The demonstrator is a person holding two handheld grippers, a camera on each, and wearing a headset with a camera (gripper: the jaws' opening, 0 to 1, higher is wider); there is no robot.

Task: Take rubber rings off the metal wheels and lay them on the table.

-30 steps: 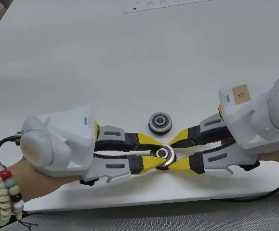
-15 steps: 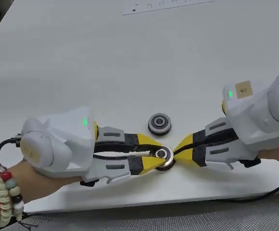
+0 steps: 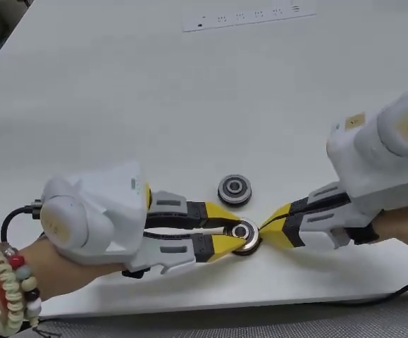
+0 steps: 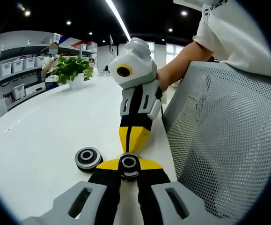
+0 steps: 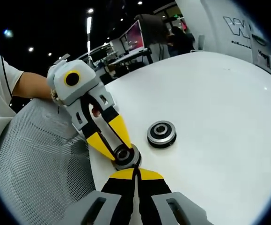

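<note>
At the near edge of the table [image 3: 189, 105], one metal wheel [image 3: 244, 232] is pinched by the left gripper [image 3: 229, 229] so that it is kept steady, while the right gripper [image 3: 271, 229], jaws pressed together at its rim, seems placed to peel away the rubber ring [image 5: 136, 154].

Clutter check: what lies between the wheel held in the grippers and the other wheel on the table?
Bare table, seen in the head view; the held wheel and the loose wheel sit apart.

White table [image 3: 119, 84]; metal wheel [image 3: 234, 190] flat on it; power strip [image 3: 249, 15] far back
</note>
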